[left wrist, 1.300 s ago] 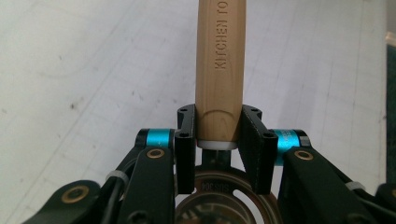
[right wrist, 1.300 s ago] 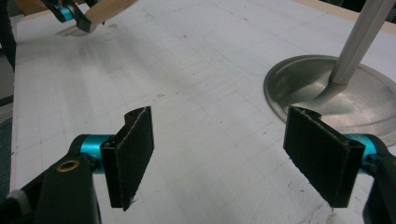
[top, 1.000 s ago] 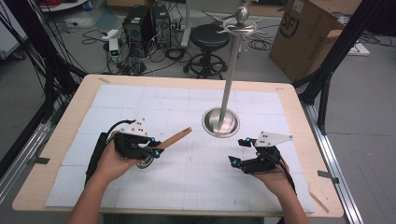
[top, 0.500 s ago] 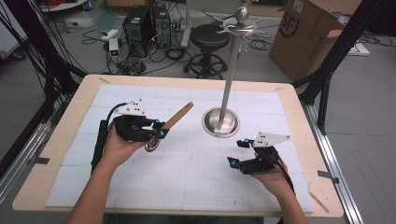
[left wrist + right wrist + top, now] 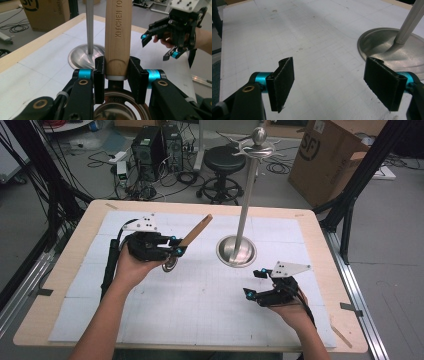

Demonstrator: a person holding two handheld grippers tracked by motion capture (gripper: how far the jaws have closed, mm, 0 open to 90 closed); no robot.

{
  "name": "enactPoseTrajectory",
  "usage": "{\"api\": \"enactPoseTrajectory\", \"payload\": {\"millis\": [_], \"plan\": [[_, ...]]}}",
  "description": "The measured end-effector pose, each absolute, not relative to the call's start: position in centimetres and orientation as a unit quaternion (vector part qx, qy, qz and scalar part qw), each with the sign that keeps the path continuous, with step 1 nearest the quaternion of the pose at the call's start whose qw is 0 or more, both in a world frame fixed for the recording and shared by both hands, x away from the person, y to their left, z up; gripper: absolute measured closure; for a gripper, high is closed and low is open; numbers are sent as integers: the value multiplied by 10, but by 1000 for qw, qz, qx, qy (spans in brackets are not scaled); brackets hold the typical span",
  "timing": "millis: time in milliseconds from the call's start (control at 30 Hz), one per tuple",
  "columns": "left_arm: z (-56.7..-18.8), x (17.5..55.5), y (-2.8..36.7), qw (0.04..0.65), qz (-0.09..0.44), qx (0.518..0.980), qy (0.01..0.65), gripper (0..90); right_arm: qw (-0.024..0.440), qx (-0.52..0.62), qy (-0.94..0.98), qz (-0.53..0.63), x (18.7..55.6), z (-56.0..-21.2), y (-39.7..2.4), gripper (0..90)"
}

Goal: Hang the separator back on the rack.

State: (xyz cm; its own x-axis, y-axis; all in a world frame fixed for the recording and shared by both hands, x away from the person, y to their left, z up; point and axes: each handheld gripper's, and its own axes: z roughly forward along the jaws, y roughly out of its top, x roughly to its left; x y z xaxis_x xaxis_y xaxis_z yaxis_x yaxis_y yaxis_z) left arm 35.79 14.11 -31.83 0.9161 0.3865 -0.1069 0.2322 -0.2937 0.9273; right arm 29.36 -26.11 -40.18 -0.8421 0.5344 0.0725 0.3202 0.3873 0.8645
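Observation:
My left gripper point(image 5: 176, 249) is shut on a kitchen utensil at the bottom of its wooden handle point(image 5: 196, 231). The handle slants up and to the right, toward a steel stand point(image 5: 248, 195). The utensil's round steel head point(image 5: 170, 265) hangs below the jaws, off the mat. In the left gripper view the pads point(image 5: 99, 75) clamp the handle point(image 5: 117, 32), stamped "KITCHEN", above the steel head point(image 5: 120, 107). My right gripper point(image 5: 252, 283) rests low at the front right, open with nothing in it. Its pads point(image 5: 284, 80) stand wide apart over the mat.
The stand's round base point(image 5: 236, 251) sits mid-table, with hooks point(image 5: 258, 142) at the top of its pole. A white gridded mat point(image 5: 200, 310) covers the wooden table point(image 5: 320, 227). Behind the table are a stool point(image 5: 223, 160), computers, cables and a cardboard box point(image 5: 327, 155).
My left gripper has carried the utensil farther from the person and higher. The handle now points more steeply up toward the stand. The right gripper has stayed put.

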Motion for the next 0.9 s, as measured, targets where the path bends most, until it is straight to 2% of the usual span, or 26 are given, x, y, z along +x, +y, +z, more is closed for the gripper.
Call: {"api": "enactPoseTrajectory", "payload": {"millis": [600, 900], "plan": [[-299, 367, 135, 596, 88, 771, 205, 690, 111, 258, 826, 489, 293, -401, -260, 238], [-279, 371, 131, 605, 109, 768, 178, 690, 110, 259, 824, 491, 293, -400, -261, 238]]}}
